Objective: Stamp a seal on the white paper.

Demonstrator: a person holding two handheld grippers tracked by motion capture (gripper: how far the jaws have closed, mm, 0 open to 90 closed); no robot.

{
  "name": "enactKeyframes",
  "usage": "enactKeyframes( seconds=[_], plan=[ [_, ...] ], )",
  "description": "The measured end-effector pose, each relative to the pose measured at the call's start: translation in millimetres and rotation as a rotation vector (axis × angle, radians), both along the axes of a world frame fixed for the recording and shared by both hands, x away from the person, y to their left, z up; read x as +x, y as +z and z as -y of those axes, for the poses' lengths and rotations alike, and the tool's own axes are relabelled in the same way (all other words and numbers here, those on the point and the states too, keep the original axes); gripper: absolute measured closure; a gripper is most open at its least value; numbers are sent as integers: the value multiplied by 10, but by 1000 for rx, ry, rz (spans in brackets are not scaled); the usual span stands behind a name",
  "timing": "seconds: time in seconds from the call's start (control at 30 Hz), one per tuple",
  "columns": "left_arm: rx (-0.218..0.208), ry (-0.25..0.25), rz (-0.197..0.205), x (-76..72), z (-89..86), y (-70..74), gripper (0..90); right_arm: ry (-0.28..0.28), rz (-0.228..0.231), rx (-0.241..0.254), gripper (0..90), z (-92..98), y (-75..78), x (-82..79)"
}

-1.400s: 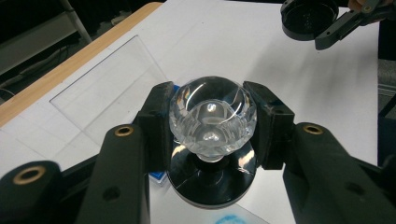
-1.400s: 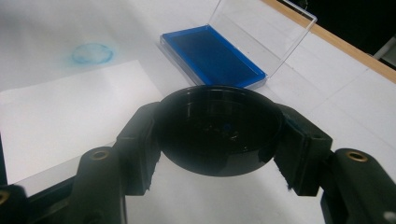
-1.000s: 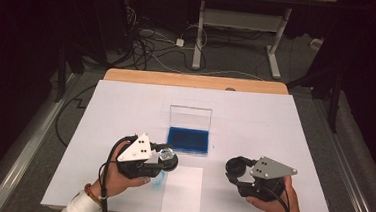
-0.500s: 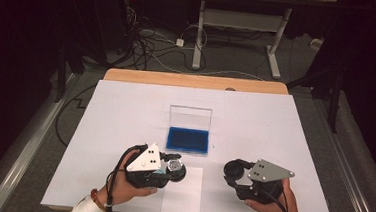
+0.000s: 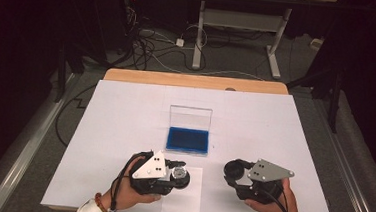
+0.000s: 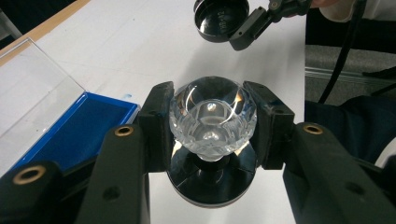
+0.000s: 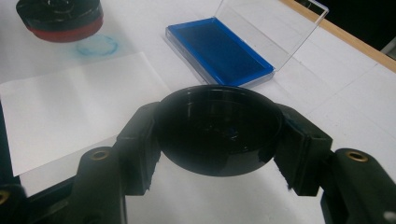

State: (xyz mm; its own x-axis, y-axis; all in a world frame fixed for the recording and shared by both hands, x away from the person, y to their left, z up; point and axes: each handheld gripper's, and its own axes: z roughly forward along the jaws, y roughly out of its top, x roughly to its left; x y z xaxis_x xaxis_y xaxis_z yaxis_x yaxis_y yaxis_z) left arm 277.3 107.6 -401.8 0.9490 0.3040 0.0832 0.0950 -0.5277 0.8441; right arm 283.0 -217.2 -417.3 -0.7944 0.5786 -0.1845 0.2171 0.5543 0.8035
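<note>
So the left claw [image 5: 180,174] is clamped on a stamp [image 6: 212,122] with a clear faceted knob. In the left gripper view the knob sits right between the two black jaws, pads pressed against both sides, and the stamp's round black base pokes out just below them. From the high view that claw is over the near left part of a white sheet of paper [image 5: 189,201] lying at the front edge of the table [image 5: 125,111], with the stamp about at the paper's top left corner. In the right gripper view you can see the stamp's base with a red band at the bottom, and just beside it there's a faint blue ring mark [image 7: 97,45] on the paper.

The right claw [image 5: 235,170] is holding a round black cap [image 7: 218,130], open side up, squeezed between its jaws at the rim. It's off to the right of the paper, well apart from the stamp. You can also spot the cap at the top of the left gripper view.

Behind both, toward the middle of the table, sits the blue ink pad [image 5: 187,139] with its clear lid [image 5: 190,117] standing open. Neither claw is touching it; it's nearer the left one.
</note>
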Motion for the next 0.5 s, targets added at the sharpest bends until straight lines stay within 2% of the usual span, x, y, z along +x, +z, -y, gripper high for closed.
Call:
enactKeyframes(
  seconds=[0.3, 0.4, 0.5],
  plan=[
    [23, -7, -18, 20, 41, -99, 542, 2, -4, 0, 386, -2, -6, 0],
    [12, -4, -36, 47, 31, -146, 542, 3, -5, -2, 386, -7, -11, 1],
    [22, -7, -50, 55, 47, -199, 543, 5, -4, -5, 386, -10, -16, 2]
  ],
)
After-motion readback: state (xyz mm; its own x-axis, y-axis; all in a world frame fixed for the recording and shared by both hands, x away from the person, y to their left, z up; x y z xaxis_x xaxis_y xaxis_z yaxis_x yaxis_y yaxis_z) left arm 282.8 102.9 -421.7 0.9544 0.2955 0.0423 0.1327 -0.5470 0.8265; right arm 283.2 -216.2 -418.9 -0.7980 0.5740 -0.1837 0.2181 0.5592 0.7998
